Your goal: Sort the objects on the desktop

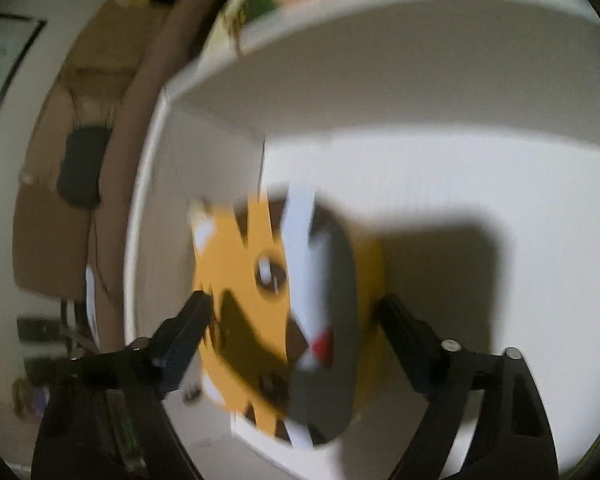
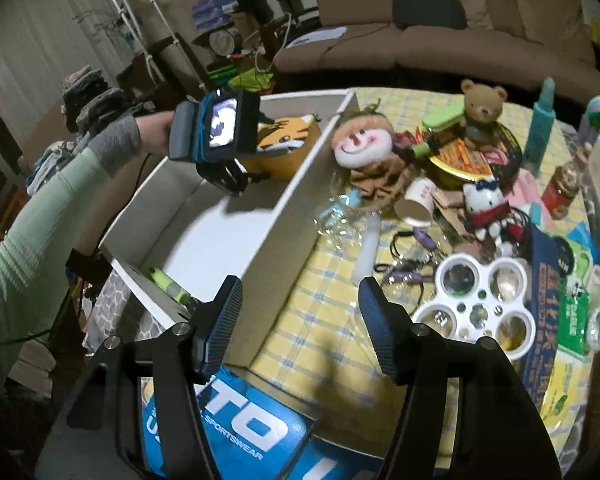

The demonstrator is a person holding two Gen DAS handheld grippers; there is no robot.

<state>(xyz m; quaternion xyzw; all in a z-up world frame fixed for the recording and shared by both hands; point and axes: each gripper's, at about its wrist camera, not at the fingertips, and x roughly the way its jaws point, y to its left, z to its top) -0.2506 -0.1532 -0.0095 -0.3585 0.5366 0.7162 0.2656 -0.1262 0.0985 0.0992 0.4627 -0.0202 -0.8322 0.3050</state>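
A yellow box with a tiger face lies on its side inside the white bin, against the far corner; it also shows in the right wrist view. My left gripper reaches into the bin with its jaws spread on either side of the box; contact is unclear in the blur. It shows from outside in the right wrist view. My right gripper is open and empty above the bin's near wall and the yellow checked tablecloth.
The table right of the bin is crowded: a clown doll, a teddy bear, a paper cup, a Hello Kitty figure, a white flower-shaped tray. A green pen lies in the bin. A blue box sits below.
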